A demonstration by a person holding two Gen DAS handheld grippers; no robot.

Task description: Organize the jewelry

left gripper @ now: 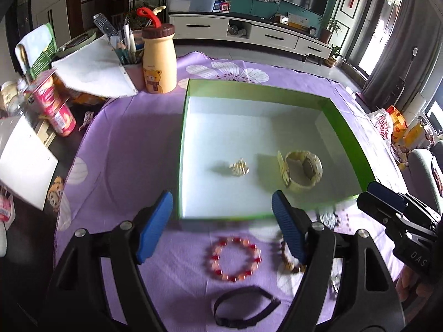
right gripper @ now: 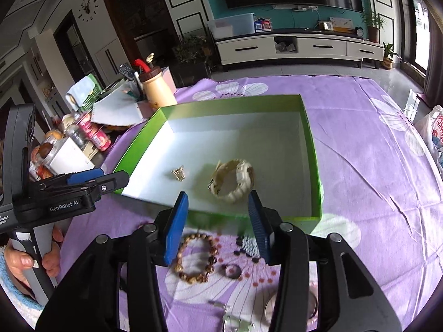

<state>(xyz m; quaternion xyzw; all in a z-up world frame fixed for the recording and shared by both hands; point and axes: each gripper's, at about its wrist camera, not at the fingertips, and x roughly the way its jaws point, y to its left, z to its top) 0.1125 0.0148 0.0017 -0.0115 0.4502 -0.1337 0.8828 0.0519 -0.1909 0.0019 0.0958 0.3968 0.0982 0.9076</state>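
A green box [left gripper: 347, 127] [right gripper: 311, 149] with a white floor lies on the purple cloth. Inside it rest a small gold piece [left gripper: 239, 167] [right gripper: 179, 173] and a cream watch [left gripper: 301, 171] [right gripper: 234, 181]. My left gripper [left gripper: 221, 221] is open over the box's near edge, nothing between its blue pads. In front of it lie a red bead bracelet [left gripper: 235, 258], a brown bead bracelet [left gripper: 288, 260] [right gripper: 195, 258] and a black band [left gripper: 245, 310]. My right gripper [right gripper: 218, 222] is also open and empty, above the brown bracelet, a dark bead piece [right gripper: 246, 246] and a ring [right gripper: 232, 271].
A cream bear bottle [left gripper: 159, 61] [right gripper: 156, 88], a pen holder [left gripper: 127, 52], papers [left gripper: 91, 69] and pink cans [left gripper: 56, 105] crowd the table's left. A plastic bag [left gripper: 383, 126] sits off to the right. A hand [right gripper: 25, 262] holds the left gripper's handle.
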